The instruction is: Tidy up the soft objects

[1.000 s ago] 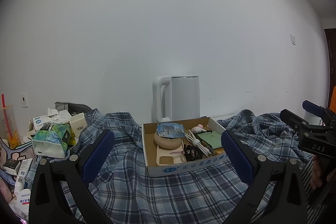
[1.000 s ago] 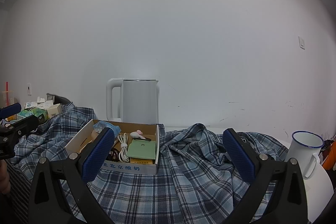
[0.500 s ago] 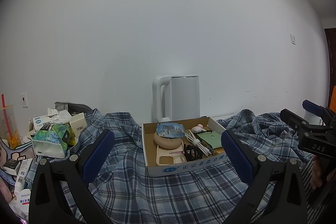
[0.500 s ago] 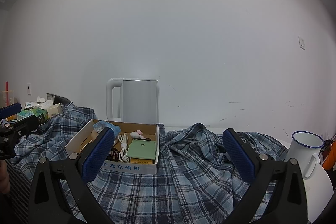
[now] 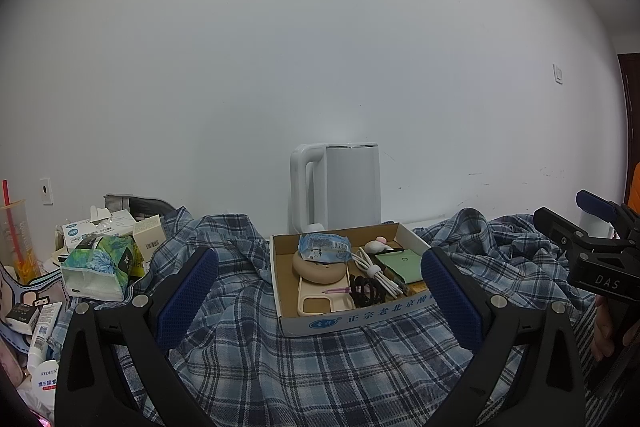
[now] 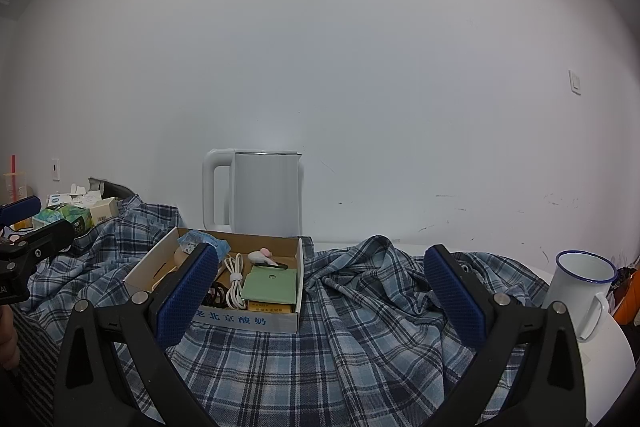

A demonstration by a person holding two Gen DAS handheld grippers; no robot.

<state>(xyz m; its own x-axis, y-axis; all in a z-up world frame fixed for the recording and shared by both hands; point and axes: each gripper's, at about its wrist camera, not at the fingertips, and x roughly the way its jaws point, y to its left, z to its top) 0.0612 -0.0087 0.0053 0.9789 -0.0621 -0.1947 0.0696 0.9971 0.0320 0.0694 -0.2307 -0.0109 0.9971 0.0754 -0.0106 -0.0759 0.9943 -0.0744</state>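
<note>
A blue plaid cloth (image 5: 320, 367) lies rumpled over the table and shows in the right wrist view (image 6: 360, 327) too. A shallow cardboard box (image 5: 348, 319) sits on it, holding a tan phone case, cables, a green pad and a blue packet; it also shows in the right wrist view (image 6: 248, 319). My left gripper (image 5: 318, 301) is open and empty, just in front of the box. My right gripper (image 6: 320, 303) is open and empty, over the cloth to the right of the box.
A white kettle (image 5: 340, 187) stands behind the box against the wall. Tissue packs and small boxes (image 5: 100, 259) pile at the left. A white enamel mug (image 6: 580, 287) stands at the far right. The other gripper shows at the edge of each view.
</note>
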